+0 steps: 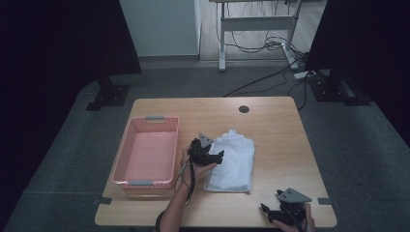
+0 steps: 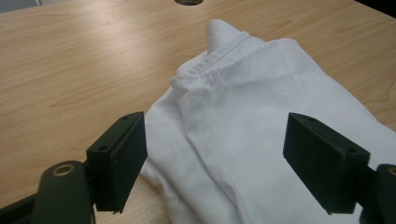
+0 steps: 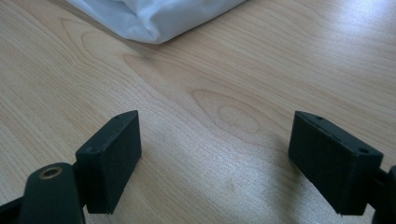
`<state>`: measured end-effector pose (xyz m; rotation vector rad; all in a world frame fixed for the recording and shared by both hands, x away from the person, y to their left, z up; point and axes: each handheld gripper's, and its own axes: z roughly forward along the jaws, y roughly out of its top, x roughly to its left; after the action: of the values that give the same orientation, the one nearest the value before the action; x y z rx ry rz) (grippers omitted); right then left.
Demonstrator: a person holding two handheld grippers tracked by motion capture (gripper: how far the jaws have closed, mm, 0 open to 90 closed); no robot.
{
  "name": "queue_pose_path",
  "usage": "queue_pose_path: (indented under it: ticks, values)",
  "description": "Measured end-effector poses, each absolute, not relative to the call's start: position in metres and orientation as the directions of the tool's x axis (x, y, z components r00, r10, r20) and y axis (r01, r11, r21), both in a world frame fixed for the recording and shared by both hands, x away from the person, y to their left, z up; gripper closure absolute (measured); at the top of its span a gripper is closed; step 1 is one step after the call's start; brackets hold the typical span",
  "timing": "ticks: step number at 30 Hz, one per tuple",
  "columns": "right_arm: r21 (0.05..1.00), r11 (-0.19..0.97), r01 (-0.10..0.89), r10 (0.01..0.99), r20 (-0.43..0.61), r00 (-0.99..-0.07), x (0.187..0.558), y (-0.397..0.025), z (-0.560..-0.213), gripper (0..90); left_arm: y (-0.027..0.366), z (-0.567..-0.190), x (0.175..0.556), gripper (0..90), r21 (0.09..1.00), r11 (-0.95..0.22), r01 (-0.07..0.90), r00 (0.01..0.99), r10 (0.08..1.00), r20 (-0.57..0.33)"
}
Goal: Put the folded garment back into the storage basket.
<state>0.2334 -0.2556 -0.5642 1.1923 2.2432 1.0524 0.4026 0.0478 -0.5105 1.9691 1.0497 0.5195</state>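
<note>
A folded white garment [image 1: 233, 161] lies in the middle of the wooden table [image 1: 275, 125]. My left gripper [image 1: 218, 155] hovers at its left edge, open, its jaws spread over the white cloth [image 2: 243, 116] with nothing pinched between them. My right gripper [image 1: 267, 210] rests near the table's front right edge, also open, above bare wood. A corner of the garment [image 3: 154, 16] lies ahead of it, well clear of the jaws. A hand holds each gripper from the near side.
A pink plastic basket [image 1: 126, 145] with nothing in it stands left of the garment, close to my left hand. A round cable hole [image 1: 243, 109] sits in the table's far side. Cables and desk legs cross the floor beyond the table.
</note>
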Motion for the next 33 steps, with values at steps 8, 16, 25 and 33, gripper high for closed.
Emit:
queue_pose_path:
  ticks: [8, 16, 25, 33]
  values:
    - [0.766, 0.358, 0.534, 0.826, 0.008, -0.564, 0.234, -0.255, -0.564, 16.9, 0.043, -0.517, 0.414, 21.3, 0.811, -0.312, 0.496, 0.555, 0.831, -0.02]
    - [0.766, 0.359, 0.533, 0.824, 0.007, -0.566, 0.234, -0.255, -0.564, 16.9, 0.041, -0.522, 0.428, 21.0, 0.803, -0.306, 0.511, 0.542, 0.84, -0.025]
    - [0.766, 0.36, 0.532, 0.824, 0.007, -0.567, 0.234, -0.255, -0.564, 16.9, 0.039, -0.529, 0.438, 20.5, 0.795, -0.3, 0.527, 0.536, 0.843, -0.037]
    - [0.766, 0.36, 0.533, 0.823, 0.008, -0.567, 0.234, -0.255, -0.564, 16.9, 0.039, -0.538, 0.443, 20.4, 0.776, -0.311, 0.548, 0.527, 0.85, -0.031]
